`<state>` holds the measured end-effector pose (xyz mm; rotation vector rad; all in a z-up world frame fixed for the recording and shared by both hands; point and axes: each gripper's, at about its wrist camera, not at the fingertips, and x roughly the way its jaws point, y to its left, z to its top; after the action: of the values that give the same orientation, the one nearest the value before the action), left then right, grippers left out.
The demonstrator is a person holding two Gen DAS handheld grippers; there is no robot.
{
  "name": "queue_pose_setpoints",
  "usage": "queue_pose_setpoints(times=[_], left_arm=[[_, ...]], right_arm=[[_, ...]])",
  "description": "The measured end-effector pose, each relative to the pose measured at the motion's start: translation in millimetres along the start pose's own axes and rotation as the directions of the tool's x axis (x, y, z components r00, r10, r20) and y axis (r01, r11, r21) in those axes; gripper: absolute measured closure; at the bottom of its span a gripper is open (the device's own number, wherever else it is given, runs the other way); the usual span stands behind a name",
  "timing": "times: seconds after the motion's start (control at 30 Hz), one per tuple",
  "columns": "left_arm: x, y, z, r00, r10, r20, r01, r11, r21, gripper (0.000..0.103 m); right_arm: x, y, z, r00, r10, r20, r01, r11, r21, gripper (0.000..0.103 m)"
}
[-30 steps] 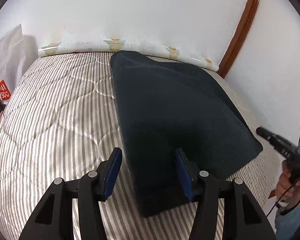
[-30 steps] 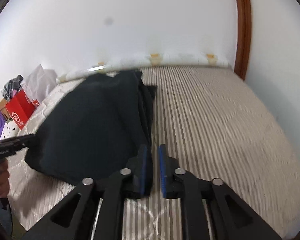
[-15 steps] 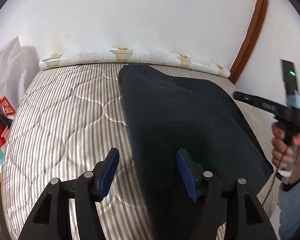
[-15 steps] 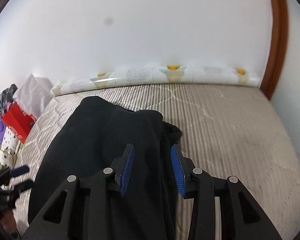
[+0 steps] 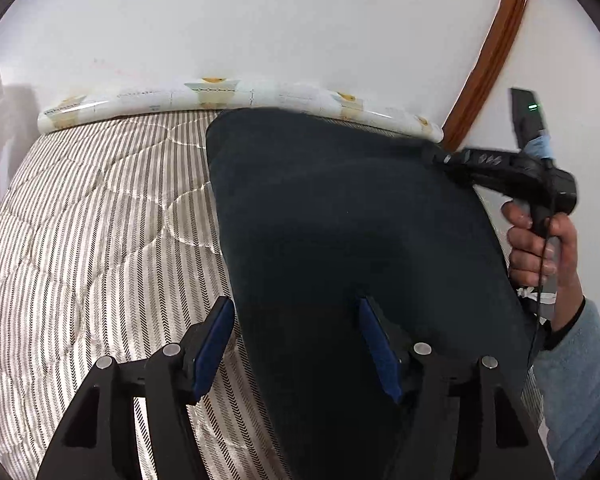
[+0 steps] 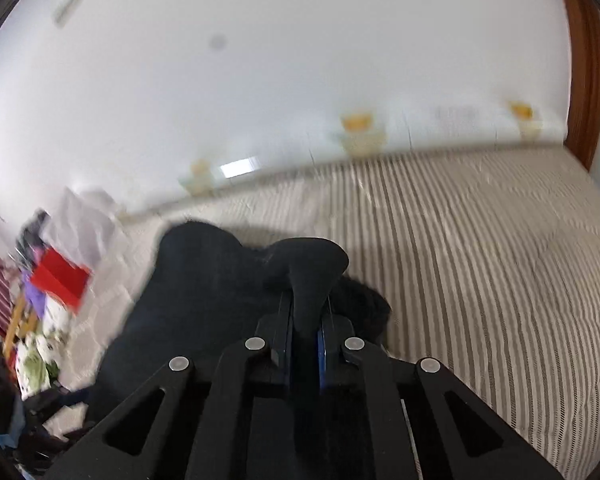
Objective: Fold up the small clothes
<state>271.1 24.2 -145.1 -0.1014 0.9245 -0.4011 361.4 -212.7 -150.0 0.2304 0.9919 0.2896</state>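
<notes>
On the striped mattress (image 5: 92, 240) lay the dark garment (image 5: 352, 220); the right gripper (image 6: 304, 332) was clamped on a bunched fold, probably to carry it over; the left gripper (image 5: 296, 344) gaped wide across the near edge, gripping nothing.

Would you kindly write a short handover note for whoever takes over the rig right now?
Right tool: shut on a bunched fold of the dark garment, raised off the bed.
Left tool: open, its fingers straddling the garment's near left part, gripping nothing.
Garment: spread on the striped mattress.
Done: right-side grasp.
Left: probably grip with the left, carry the fold over, smooth it.
</notes>
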Motion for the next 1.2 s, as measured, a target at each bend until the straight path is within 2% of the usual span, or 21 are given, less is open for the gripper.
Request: queue_pose_setpoints(times=[0.07, 0.17, 0.23, 0.37, 0.43, 0.47, 0.57, 0.6, 0.63, 0.7, 0.8, 0.87, 1.1, 1.2], left_arm=[[1, -1, 0, 1.0, 0.001, 0.0, -0.001, 1.0, -0.001, 0.041], [-4, 1, -3, 1.0, 0.003, 0.001, -0.003, 1.0, -0.001, 0.041], [-10, 2, -5, 1.0, 0.0, 0.001, 0.0, 1.0, -0.002, 0.041], [-22, 2, -12, 1.0, -0.006, 0.013, 0.005, 1.0, 0.006, 0.041], [-27, 1, -17, 1.0, -0.011, 0.016, 0.01, 1.0, 0.01, 0.041], [-28, 0, -19, 1.0, -0.013, 0.015, 0.013, 1.0, 0.01, 0.041], [-29, -4, -25, 1.0, -0.014, 0.009, 0.013, 1.0, 0.011, 0.041], [-29, -6, -27, 1.0, -0.011, 0.008, 0.011, 1.0, 0.012, 0.041], [-28, -7, -28, 1.0, -0.005, 0.007, 0.005, 1.0, 0.009, 0.041], [-29, -7, -32, 1.0, 0.002, -0.005, -0.002, 1.0, -0.006, 0.041], [-36, -8, -40, 1.0, 0.005, -0.006, -0.005, 1.0, -0.012, 0.041], [-40, -9, -44, 1.0, 0.019, -0.006, -0.019, 1.0, -0.009, 0.041], [-50, -17, -53, 0.999, 0.051, 0.0, -0.051, 0.999, -0.002, 0.041], [-51, -20, -57, 0.999, 0.053, -0.002, -0.053, 0.999, -0.004, 0.041]], right_arm=[[4, -2, -1, 1.0, -0.014, -0.028, 0.014, 1.0, 0.003, 0.091], [-18, -3, -4, 0.998, -0.05, 0.027, 0.05, 0.999, 0.012, 0.082], [-33, -3, -11, 0.998, -0.06, 0.032, 0.059, 0.998, 0.008, 0.08], [-62, -4, -40, 0.999, -0.043, 0.009, 0.043, 0.999, -0.02, 0.078], [-73, -7, -58, 1.0, -0.015, 0.001, 0.015, 1.0, -0.024, 0.067], [-76, -7, -66, 1.0, 0.002, -0.007, -0.002, 1.0, -0.022, 0.065], [-71, -7, -83, 0.998, 0.047, -0.032, -0.047, 0.999, -0.01, 0.068], [-66, -6, -86, 0.997, 0.067, -0.049, -0.067, 0.998, -0.012, 0.097], [-64, -5, -87, 0.996, 0.077, -0.052, -0.078, 0.997, -0.021, 0.097], [-76, -8, -90, 0.997, 0.074, 0.03, -0.073, 0.996, -0.043, 0.098], [-81, -23, -92, 0.992, 0.117, 0.047, -0.119, 0.992, 0.039, 0.098], [-79, -21, -96, 0.996, 0.086, 0.026, -0.087, 0.995, 0.039, 0.097], [-107, -11, -114, 0.998, -0.004, 0.063, 0.002, 1.0, 0.028, 0.095], [-119, -14, -127, 0.997, -0.03, 0.067, 0.028, 0.999, 0.028, 0.086]])
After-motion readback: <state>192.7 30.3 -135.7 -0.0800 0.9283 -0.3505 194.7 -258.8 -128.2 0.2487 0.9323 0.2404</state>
